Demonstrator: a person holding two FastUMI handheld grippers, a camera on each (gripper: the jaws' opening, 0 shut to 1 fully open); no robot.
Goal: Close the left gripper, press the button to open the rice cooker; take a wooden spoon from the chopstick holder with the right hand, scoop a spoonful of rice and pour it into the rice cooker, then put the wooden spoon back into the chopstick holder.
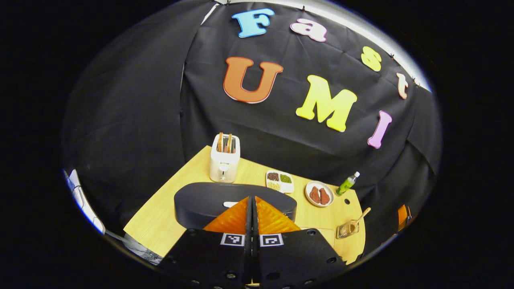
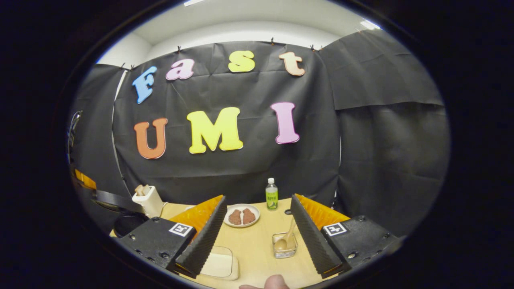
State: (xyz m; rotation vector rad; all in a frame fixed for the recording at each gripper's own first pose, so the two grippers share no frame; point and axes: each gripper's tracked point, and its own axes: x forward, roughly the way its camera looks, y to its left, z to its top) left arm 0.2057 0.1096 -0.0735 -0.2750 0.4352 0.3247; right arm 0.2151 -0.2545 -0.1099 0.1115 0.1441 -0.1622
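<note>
Black cloth backs the wooden surface [image 1: 257, 172], where your left claw [image 1: 252, 198], fingers pressed together, hangs just above the rice cooker [image 1: 200, 200] lying dead ahead, while your right claw [image 2: 257, 212] gapes, wooden spoon [image 2: 286, 237] ahead, slightly right.

In your left gripper view, the rice cooker [image 1: 235, 202] stands on the surface [image 1: 160, 224], the toaster [image 1: 225, 162] behind it. To its right lie the divided tray [image 1: 280, 181], the plate [image 1: 319, 194] and the bottle [image 1: 347, 183]. The wooden spoon [image 1: 360, 218] stands in the chopstick holder [image 1: 347, 229], before the plate.
</note>
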